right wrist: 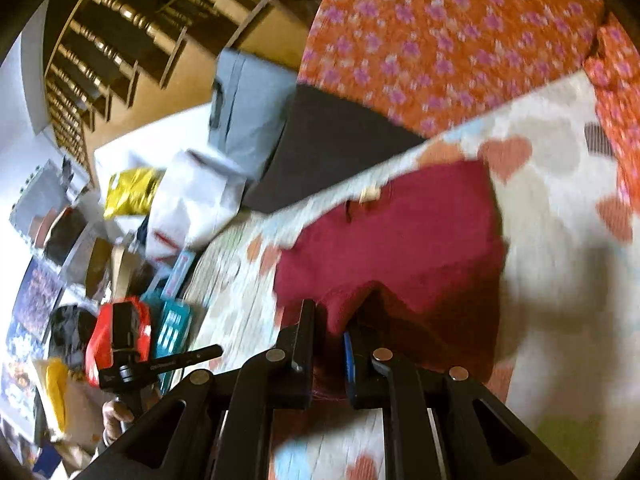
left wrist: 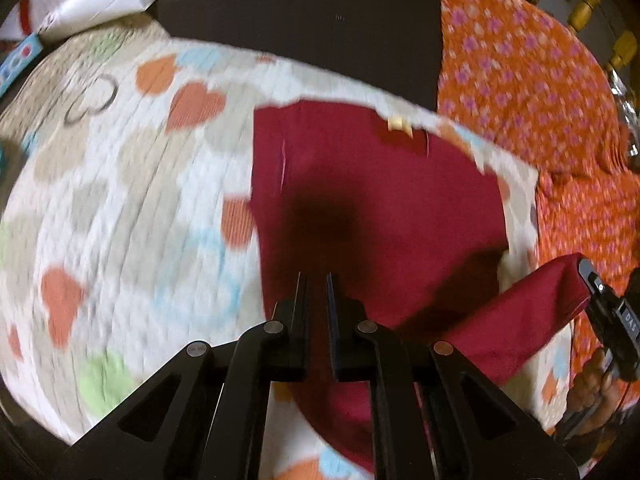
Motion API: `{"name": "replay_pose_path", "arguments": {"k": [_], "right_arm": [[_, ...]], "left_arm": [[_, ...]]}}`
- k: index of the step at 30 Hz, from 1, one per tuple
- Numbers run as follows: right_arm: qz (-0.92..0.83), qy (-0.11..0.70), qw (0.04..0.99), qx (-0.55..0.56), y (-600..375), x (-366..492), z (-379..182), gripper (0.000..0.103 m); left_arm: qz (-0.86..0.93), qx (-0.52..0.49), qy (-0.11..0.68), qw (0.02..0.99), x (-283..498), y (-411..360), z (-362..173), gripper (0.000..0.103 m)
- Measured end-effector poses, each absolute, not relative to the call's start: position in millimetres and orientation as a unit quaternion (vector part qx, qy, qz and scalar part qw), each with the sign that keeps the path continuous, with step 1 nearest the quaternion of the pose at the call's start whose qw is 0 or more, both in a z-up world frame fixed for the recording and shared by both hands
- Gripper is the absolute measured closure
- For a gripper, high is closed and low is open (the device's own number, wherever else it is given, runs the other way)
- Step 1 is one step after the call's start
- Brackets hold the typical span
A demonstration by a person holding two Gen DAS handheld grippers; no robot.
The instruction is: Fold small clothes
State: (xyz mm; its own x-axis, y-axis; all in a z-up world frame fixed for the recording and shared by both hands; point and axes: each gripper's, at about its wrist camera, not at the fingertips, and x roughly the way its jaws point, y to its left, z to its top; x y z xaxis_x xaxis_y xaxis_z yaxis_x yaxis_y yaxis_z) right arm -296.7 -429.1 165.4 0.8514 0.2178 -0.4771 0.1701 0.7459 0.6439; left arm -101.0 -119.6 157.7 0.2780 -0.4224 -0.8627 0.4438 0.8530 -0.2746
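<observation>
In the left wrist view, the left gripper [left wrist: 318, 280] is hanging with its jaws pressed together on nothing above the red cloth [left wrist: 380, 200], which is lying on the heart blanket [left wrist: 120, 200], while at the right edge the right gripper [left wrist: 586, 276] is pinching a lifted corner of that cloth beside the orange floral fabric [left wrist: 528, 72]. In the right wrist view, the right gripper [right wrist: 330, 316] is gripping a fold of the red cloth [right wrist: 400, 232] between its nearly closed fingers, the rest draping onto the heart blanket [right wrist: 552, 240], with the left gripper [right wrist: 218, 350] showing at lower left before a cluttered shelf [right wrist: 60, 220].
</observation>
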Motion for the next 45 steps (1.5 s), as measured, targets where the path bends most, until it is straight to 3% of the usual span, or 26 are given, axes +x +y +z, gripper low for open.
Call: {"name": "replay_pose_path", "arguments": {"k": [6, 13, 17, 22, 24, 25, 26, 35, 37, 39, 40, 41, 45], "right_arm": [[0.002, 0.271, 0.9, 0.343, -450.9, -255.1, 173.2, 0.092], [-0.002, 0.289, 0.892, 0.349, -452.8, -260.8, 145.2, 0.092], [-0.001, 0.29, 0.89, 0.351, -452.8, -269.5, 146.7, 0.092], [0.006, 0.285, 0.893, 0.347, -448.3, -279.8, 156.3, 0.092], [0.007, 0.285, 0.893, 0.347, -447.2, -282.9, 157.5, 0.092], [0.008, 0.285, 0.893, 0.348, -446.8, -284.9, 157.6, 0.092], [0.009, 0.285, 0.893, 0.348, -446.7, -285.9, 157.8, 0.092], [0.011, 0.282, 0.887, 0.366, -452.1, -293.6, 150.5, 0.092], [0.01, 0.279, 0.886, 0.371, -452.9, -294.4, 149.3, 0.092], [0.009, 0.276, 0.885, 0.374, -452.6, -296.3, 149.5, 0.092], [0.009, 0.276, 0.885, 0.374, -452.0, -297.4, 150.4, 0.092], [0.009, 0.276, 0.886, 0.373, -450.9, -298.8, 151.9, 0.092], [0.012, 0.274, 0.89, 0.364, -447.7, -305.3, 161.4, 0.092]], "left_arm": [[-0.312, -0.012, 0.548, 0.776, -87.4, -129.9, 157.2, 0.097], [-0.312, -0.005, 0.616, 0.723, -148.7, -108.2, 109.3, 0.096], [-0.316, -0.063, 0.672, 0.666, -186.1, -96.7, 70.8, 0.085], [-0.31, -0.079, 0.68, 0.66, -219.6, -106.6, 52.1, 0.082], [-0.312, -0.107, 0.685, 0.65, -224.6, -111.5, 45.6, 0.069], [-0.312, -0.12, 0.686, 0.646, -226.1, -114.4, 41.9, 0.055], [-0.307, -0.134, 0.686, 0.646, -227.3, -115.9, 38.3, 0.051], [-0.276, -0.214, 0.661, 0.664, -215.7, -130.2, 34.0, 0.033], [-0.28, -0.199, 0.652, 0.676, -217.4, -140.5, 36.5, 0.033], [-0.286, -0.164, 0.65, 0.685, -219.0, -149.7, 38.3, 0.048], [-0.292, -0.149, 0.648, 0.688, -219.4, -149.7, 41.1, 0.081], [-0.304, -0.144, 0.654, 0.677, -218.5, -148.4, 43.0, 0.096], [-0.332, -0.161, 0.646, 0.668, -210.7, -127.5, 70.4, 0.096]]}}
